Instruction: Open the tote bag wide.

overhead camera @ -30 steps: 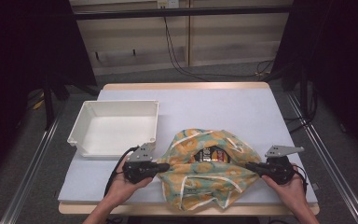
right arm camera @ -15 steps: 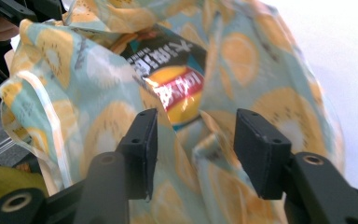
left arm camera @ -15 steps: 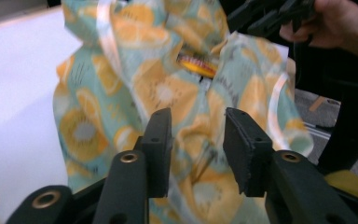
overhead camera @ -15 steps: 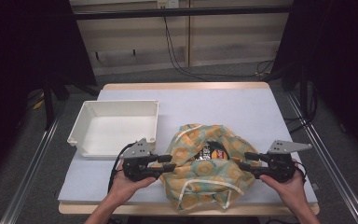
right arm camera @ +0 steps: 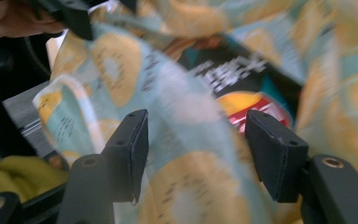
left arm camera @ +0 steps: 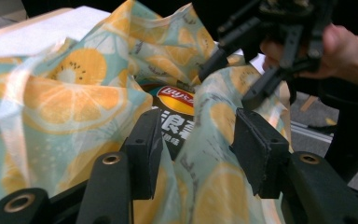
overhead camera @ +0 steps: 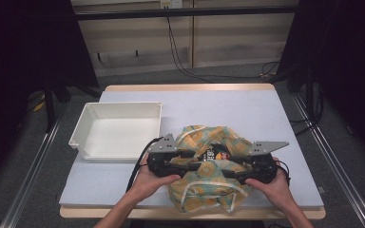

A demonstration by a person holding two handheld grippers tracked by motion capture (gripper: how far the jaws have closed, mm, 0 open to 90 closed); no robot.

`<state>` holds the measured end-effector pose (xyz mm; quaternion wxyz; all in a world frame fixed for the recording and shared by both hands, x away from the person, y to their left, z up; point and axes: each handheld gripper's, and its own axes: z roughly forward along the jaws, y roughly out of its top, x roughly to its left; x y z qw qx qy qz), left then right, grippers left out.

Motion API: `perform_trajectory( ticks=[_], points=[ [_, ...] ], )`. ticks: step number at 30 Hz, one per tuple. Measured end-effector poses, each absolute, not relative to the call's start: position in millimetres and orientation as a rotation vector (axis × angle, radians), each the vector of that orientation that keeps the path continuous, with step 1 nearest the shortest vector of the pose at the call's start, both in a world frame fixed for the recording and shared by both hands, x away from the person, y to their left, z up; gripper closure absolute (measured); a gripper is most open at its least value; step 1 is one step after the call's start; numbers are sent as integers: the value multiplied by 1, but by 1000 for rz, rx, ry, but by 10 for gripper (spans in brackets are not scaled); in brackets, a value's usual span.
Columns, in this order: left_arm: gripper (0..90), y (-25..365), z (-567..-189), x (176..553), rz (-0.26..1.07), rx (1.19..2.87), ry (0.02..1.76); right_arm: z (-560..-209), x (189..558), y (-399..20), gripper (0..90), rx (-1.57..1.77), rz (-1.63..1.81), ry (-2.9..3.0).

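In the high view, the fruit-print fabric bag [overhead camera: 206, 173] is lying at the table's [overhead camera: 266, 114] near edge, just right of the white tray [overhead camera: 119, 130]; the left gripper [overhead camera: 190, 167] and right gripper [overhead camera: 228, 172] are meeting over it. In the left gripper view, jaws just opening are standing spread, bag cloth between them, a Lay's chip packet [left arm camera: 177, 109] showing inside. In the right gripper view, jaws likewise just opening are standing apart around blurred cloth.
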<state>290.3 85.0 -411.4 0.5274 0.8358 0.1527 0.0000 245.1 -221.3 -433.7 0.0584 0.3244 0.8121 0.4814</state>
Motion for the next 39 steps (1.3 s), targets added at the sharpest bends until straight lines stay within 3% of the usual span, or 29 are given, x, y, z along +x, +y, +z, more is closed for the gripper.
perform_trajectory(
  ticks=[2, 7, 10, 14, 27, 30, 34, 39],
  points=[
    [562, 84, -414, 295, -8, 2018, 370, -437, 242, -220, 592, 955, 1461, 2484],
    [635, 83, -414, 305, -29, 2003, 391, -434, 226, -222, 843, 894, 1508, 2514],
    [671, 80, -419, 312, -43, 2014, 395, -438, 218, -225, 871, 882, 1510, 2541],
    [641, 78, -427, 315, -36, 2038, 437, -449, 204, -230, 885, 892, 1487, 2590],
    [533, 75, -437, 302, -18, 2102, 392, -479, 198, -251, 876, 1020, 1316, 2657],
    [552, 74, -430, 298, -21, 2098, 367, -478, 196, -247, 783, 994, 1296, 2669],
    [689, 68, -421, 290, -56, 2083, 319, -465, 195, -247, 600, 976, 1346, 2628],
    [654, 51, -410, 279, -76, 2066, 259, -445, 196, -253, 515, 960, 1416, 2554]
  ],
)
